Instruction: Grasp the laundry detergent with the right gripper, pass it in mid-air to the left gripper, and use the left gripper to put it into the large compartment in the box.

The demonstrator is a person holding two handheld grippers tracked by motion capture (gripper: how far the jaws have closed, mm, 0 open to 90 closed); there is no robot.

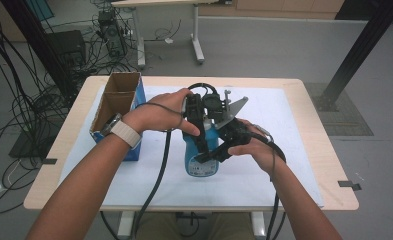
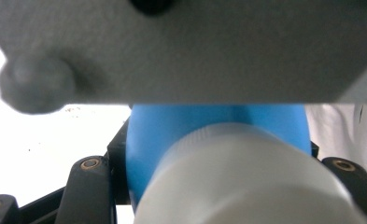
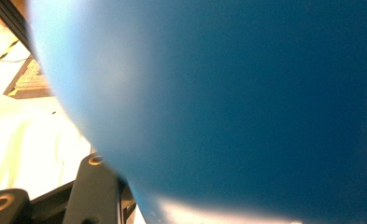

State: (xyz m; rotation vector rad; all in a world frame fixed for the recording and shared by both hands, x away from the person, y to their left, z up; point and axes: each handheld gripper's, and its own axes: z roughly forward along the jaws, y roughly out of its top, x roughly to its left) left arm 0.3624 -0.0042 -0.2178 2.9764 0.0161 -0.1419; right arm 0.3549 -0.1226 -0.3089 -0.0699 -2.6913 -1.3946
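Two black tools (image 1: 204, 145) (image 1: 224, 150) clamp one smooth, rounded blue plastic bottle (image 1: 202, 162) with a ribbed white cap (image 2: 246, 186).

Your bottle (image 1: 202, 162) is standing mid-desk (image 1: 304, 107) on the cloth (image 1: 279, 150); the open box (image 1: 115, 107) is sitting to its left, near the desk's left edge.

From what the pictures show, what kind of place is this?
Probably a lab or workshop set up for recording, not a home. A bare concrete floor carries loose cables and a computer tower, and black frame posts stand around the work table.
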